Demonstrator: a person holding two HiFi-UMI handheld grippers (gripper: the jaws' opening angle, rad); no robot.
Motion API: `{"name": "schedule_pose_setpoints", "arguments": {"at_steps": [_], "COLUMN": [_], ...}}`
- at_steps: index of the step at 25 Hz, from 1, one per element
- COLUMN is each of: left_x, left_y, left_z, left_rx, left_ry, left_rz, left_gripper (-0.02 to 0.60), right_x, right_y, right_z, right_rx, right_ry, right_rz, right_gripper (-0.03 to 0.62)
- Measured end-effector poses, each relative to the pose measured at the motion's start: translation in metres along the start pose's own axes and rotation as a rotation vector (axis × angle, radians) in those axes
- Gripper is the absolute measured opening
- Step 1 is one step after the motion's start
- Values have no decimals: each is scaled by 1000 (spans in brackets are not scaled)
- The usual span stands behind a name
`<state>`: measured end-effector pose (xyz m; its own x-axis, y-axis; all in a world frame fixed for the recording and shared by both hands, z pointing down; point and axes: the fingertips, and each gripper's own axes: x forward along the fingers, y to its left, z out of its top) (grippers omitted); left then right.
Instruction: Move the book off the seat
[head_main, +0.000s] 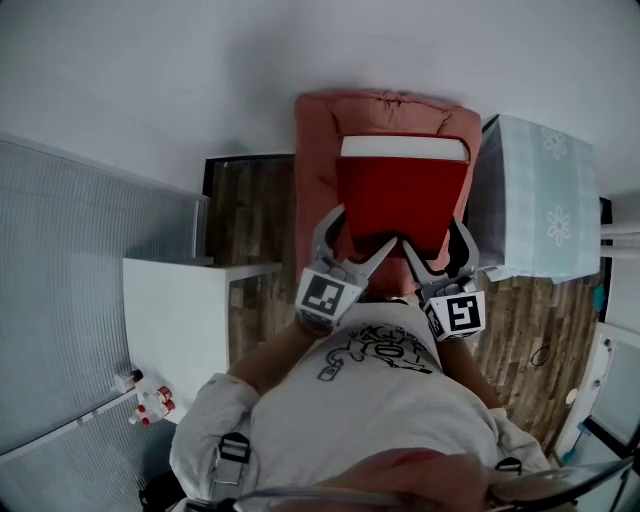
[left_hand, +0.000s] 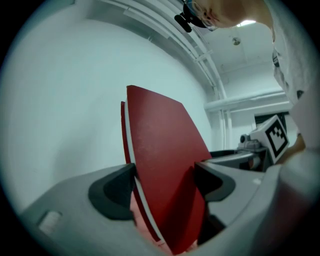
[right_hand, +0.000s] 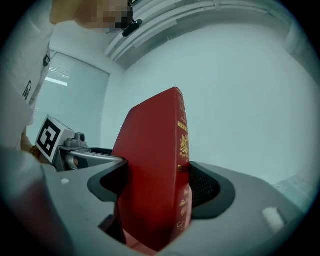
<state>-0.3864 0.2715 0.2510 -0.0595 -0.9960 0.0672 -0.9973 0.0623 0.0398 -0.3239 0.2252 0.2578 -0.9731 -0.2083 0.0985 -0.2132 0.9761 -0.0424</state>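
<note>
"Looking down from the head view, what did the room hold?"

"A plain white wall (head_main: 150, 70) ran along the top, with dark wood floor (head_main: 250, 210) below it. A grey ribbed blind (head_main: 60, 260) filled the left side. One salmon-pink padded seat (head_main: 315, 160) stood against the wall. There were two tables. A white table (head_main: 175, 320) on the left carried a few small bottles (head_main: 150, 400), too small to count surely. A table under a pale flowered cloth (head_main: 540, 190) stood on the right."

"And the book?"

"One red book (head_main: 402, 200) was over the seat, its white page edges towards the wall. Two grippers held it at its near edge, the left gripper (head_main: 358, 235) and the right gripper (head_main: 437, 245) side by side. Each bore one marker cube (head_main: 327, 292)."

"What did the left gripper view show?"

"Its two dark pads were clamped on the book, one on each cover, spread only as wide as the book is thick. Behind it stood bare wall and a white ceiling (left_hand: 250, 45) with rails. The right gripper's marker cube (left_hand: 274, 135) showed at the side."

"And the right gripper view?"

"The same grip: both pads pressed on the book. The spine, with its gold lettering (right_hand: 182, 142), lay against the right-hand pad. Beyond were the wall and one window (right_hand: 75, 95) with a blind, and the left gripper's marker cube (right_hand: 50, 136)."
</note>
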Motion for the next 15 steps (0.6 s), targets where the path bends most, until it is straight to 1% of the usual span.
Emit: {"name": "schedule_pose_setpoints", "arguments": {"at_steps": [5,8,12,15], "left_x": [-6,-7,-5,-2], "left_y": [-1,-4,-12,-21], "left_z": [4,5,7,7], "left_rx": [-6,-9,1,-2], "left_ry": [-5,-8,-10,-7], "left_rz": [-13,-33,-85,-133], "left_gripper": [364,364,364,364], "right_x": [-3,-7,-17,-28], "right_y": [6,6,6,3], "right_z": [7,10,13,10], "right_rx": [-3,-4,4,2], "right_ry": [-23,-17,-49,-37], "right_rz": [-25,-55,-107,-159], "right_gripper": [379,379,379,379]}}
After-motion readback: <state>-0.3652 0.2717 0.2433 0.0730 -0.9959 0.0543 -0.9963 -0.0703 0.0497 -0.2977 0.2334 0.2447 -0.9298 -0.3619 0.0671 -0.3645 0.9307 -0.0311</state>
